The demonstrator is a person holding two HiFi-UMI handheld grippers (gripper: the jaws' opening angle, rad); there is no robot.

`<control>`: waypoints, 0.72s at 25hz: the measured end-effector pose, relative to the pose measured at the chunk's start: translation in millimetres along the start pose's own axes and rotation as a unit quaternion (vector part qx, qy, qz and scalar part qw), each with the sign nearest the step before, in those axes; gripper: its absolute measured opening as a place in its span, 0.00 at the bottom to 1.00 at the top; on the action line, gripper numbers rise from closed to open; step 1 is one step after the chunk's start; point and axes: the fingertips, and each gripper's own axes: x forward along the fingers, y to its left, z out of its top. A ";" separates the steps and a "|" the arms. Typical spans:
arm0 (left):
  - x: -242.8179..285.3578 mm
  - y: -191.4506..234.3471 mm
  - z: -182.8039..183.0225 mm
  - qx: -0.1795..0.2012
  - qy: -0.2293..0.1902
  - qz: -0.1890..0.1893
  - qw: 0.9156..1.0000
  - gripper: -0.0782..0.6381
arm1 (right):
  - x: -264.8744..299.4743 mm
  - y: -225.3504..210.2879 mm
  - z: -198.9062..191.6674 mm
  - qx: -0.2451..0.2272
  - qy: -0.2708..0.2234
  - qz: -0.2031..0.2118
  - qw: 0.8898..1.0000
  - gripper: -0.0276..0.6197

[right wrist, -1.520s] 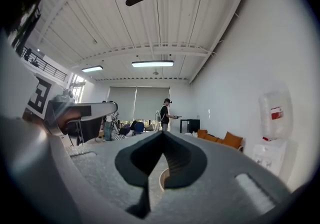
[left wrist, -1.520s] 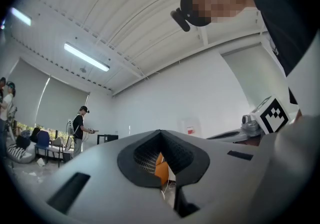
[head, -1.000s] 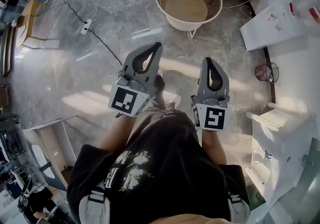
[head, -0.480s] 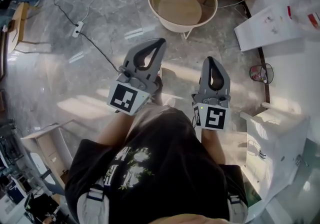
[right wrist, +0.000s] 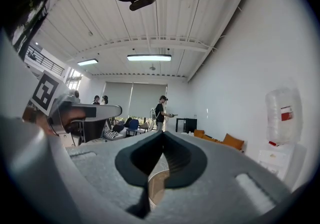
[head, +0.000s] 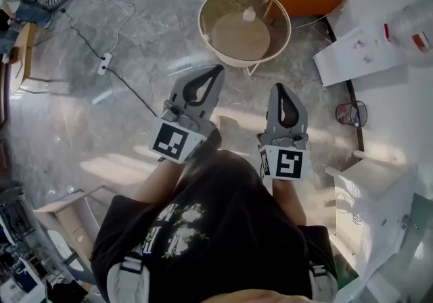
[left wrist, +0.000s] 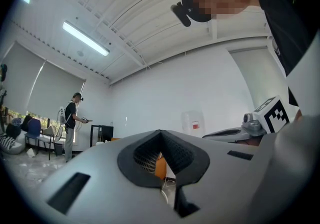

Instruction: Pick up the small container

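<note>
Grey plastic left gripper (head: 215,72) and matching right gripper (head: 281,88) are side by side, each with its jaws pressed together and nothing between them. Ahead of both stands a round glass-topped table (head: 201,24). The small white container (head: 249,15) sits on it, well apart from them.

We are holding the left gripper (head: 215,70) and the right gripper (head: 281,87) side by side before our waist, both pointing level and ahead, each with jaws pressed together and empty.
</note>
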 end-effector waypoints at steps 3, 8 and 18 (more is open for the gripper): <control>15.2 18.9 -0.5 0.004 0.002 -0.012 1.000 0.11 | 27.5 0.4 2.8 0.001 -0.006 -0.005 1.000 0.04; 32.0 61.0 1.0 0.005 0.004 -0.022 1.000 0.11 | 71.6 4.5 7.0 0.008 -0.018 -0.017 1.000 0.04; 58.8 125.0 -18.4 -0.003 0.000 -0.043 0.999 0.11 | 134.8 12.3 -3.5 0.001 -0.011 -0.035 0.999 0.04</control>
